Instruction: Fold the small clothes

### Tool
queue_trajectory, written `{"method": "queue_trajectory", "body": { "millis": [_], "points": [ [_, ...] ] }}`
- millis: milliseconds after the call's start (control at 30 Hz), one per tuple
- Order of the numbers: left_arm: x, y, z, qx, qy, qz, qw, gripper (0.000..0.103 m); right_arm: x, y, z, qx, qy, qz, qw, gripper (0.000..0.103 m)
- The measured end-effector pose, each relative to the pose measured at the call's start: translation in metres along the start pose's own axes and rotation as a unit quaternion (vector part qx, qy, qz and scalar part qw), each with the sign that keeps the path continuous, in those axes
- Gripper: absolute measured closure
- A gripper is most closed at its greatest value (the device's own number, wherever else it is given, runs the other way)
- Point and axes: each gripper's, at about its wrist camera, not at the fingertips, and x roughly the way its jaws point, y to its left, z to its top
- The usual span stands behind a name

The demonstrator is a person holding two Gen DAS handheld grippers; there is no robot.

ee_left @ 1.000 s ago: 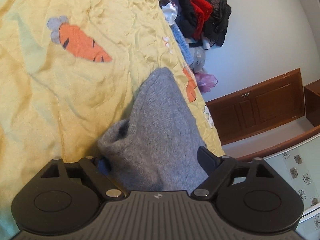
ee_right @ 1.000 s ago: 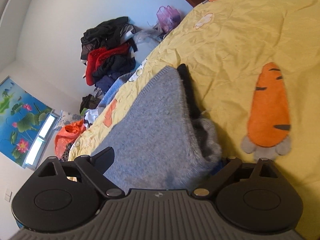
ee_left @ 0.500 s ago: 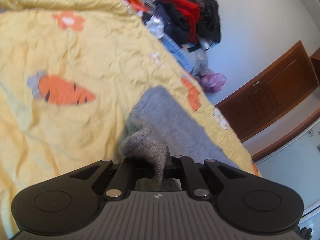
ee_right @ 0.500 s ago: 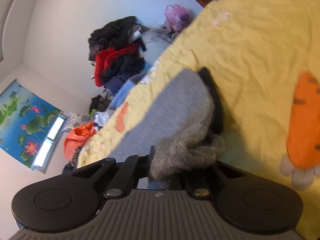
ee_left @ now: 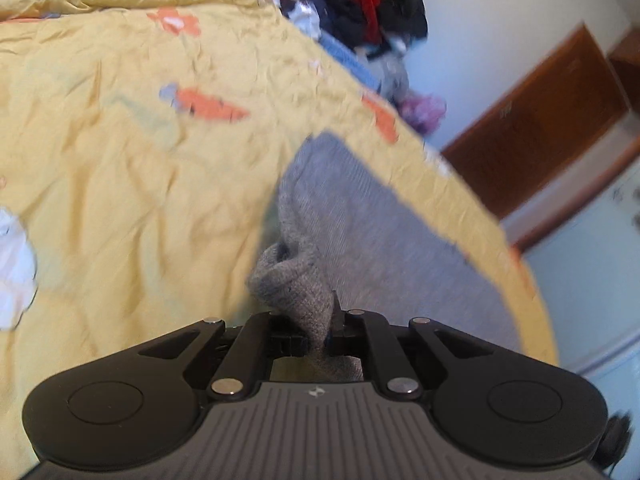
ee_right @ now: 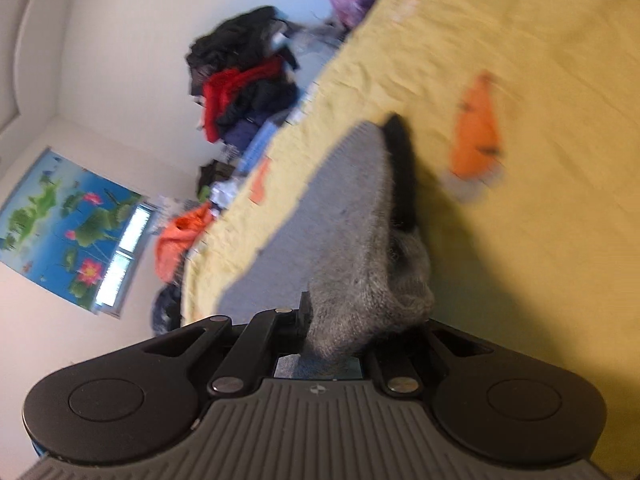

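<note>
A grey knitted garment (ee_left: 360, 216) lies along the edge of a yellow bedspread (ee_left: 120, 184) with carrot prints. My left gripper (ee_left: 316, 336) is shut on one bunched corner of the garment. In the right wrist view the same grey garment (ee_right: 360, 216) shows a black strip (ee_right: 402, 160) along its side. My right gripper (ee_right: 336, 332) is shut on another bunched corner of it. Both corners are raised off the bedspread (ee_right: 520, 80).
A pile of black, red and blue clothes (ee_left: 360, 12) lies at the far end of the bed; it also shows in the right wrist view (ee_right: 244, 88). A brown wooden door (ee_left: 536, 120) is beyond the bed's edge. An orange cloth (ee_right: 180, 236) lies beside the bed.
Both grippers went from open around the garment's corners to shut on them. Both have since lifted the corners, and the views are tilted and blurred with motion.
</note>
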Motion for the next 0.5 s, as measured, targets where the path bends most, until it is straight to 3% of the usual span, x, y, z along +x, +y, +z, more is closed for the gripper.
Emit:
{"method": "queue_trajectory", "body": {
  "millis": [100,133,167,200,233,267,300,367,400,500],
  "points": [
    [-0.009,0.004,-0.004,0.054,0.001,0.037,0.9978,0.090,-0.003,-0.013,-0.012,-0.026,0.019,-0.057,0.998,0.079],
    [-0.018,0.001,0.001,0.082,-0.011,0.047,0.9955,0.088,-0.009,-0.012,-0.009,-0.046,0.009,-0.061,0.997,0.067],
    [-0.028,-0.003,0.008,0.107,-0.033,0.064,0.9917,0.077,-0.016,-0.007,-0.001,-0.069,-0.006,-0.077,0.995,0.058],
    [-0.036,-0.010,0.014,0.132,-0.063,0.086,0.9855,0.059,-0.022,0.000,0.008,-0.092,-0.025,-0.092,0.991,0.037],
    [-0.043,-0.020,0.022,0.158,-0.097,0.106,0.9770,0.045,-0.026,0.009,0.021,-0.118,-0.042,-0.098,0.987,0.030],
    [-0.046,-0.030,0.032,0.178,-0.131,0.119,0.9679,0.013,-0.025,0.017,0.035,-0.145,-0.052,-0.094,0.984,0.023],
    [-0.046,-0.040,0.040,0.190,-0.167,0.129,0.9589,0.000,-0.021,0.027,0.050,-0.169,-0.058,-0.094,0.979,0.023],
    [-0.033,-0.062,0.059,0.210,-0.219,0.124,0.9449,0.000,-0.003,0.043,0.080,-0.204,-0.065,-0.097,0.972,0.023],
    [-0.017,-0.072,0.069,0.224,-0.220,0.118,0.9418,0.000,0.011,0.048,0.094,-0.213,-0.060,-0.099,0.970,0.023],
    [0.054,-0.092,0.092,0.239,-0.172,0.128,0.9470,0.000,0.065,0.058,0.121,-0.250,-0.030,-0.122,0.960,0.024]
  ]
}}
